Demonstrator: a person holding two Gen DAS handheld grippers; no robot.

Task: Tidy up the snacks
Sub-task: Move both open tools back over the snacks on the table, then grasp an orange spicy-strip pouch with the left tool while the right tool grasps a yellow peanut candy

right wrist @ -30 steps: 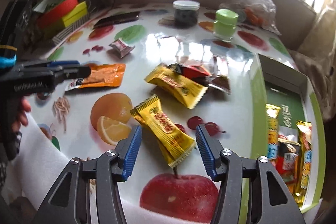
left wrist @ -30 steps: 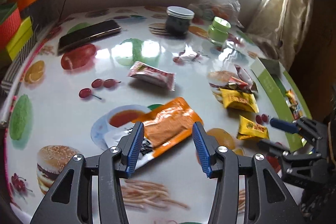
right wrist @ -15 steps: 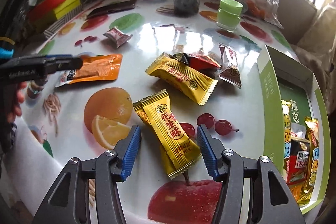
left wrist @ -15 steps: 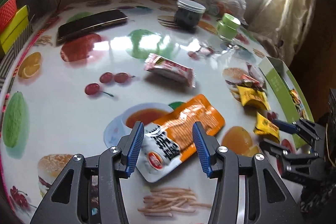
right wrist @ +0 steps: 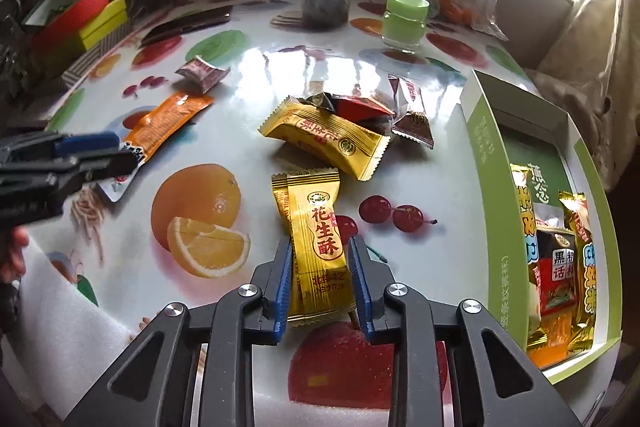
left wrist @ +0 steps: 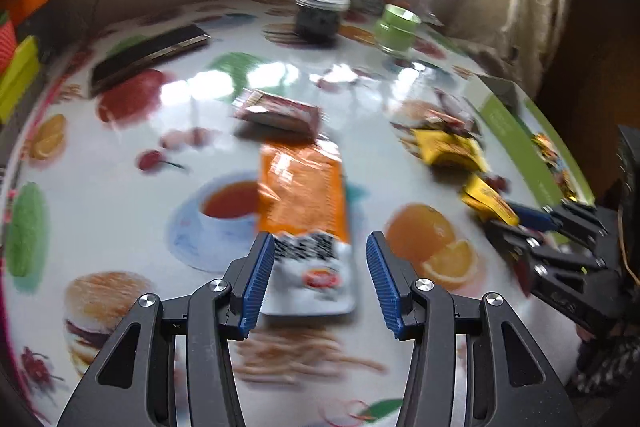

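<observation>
**Two hand-held grippers line up on wrapped snacks**

Your right hand-held gripper [right wrist: 320, 283] has narrowed its blue pads onto the near end of a gold foil-wrapped peanut candy bar [right wrist: 316, 239] lying flat on the glossy fruit-printed tabletop [right wrist: 420, 187]; the pads sit against both long edges, though whether they press firmly cannot be told. Your left hand-held gripper [left wrist: 320, 285] stands wide open, its pads flanking the white end of a flat orange-and-white plastic snack pouch [left wrist: 306, 211] without touching it; that view is motion-blurred.

Both wrappers look light, thin and slick, and likely to crinkle or slide rather than resist. The gold bar seems to have a firm filling, so a hold across its width near the lower third should carry it; squeeze gently, as the contents may crumble. The pouch is limp and lies flat, so take it by the sealed white end, where the film is stiffest, and expect it to droop.

The open green-and-white cardboard box [right wrist: 484, 155] at the right edge already holds several packets and is the probable destination. A second gold bar [right wrist: 324, 141] and dark red packets [right wrist: 360, 107] wait mid-table.
</observation>
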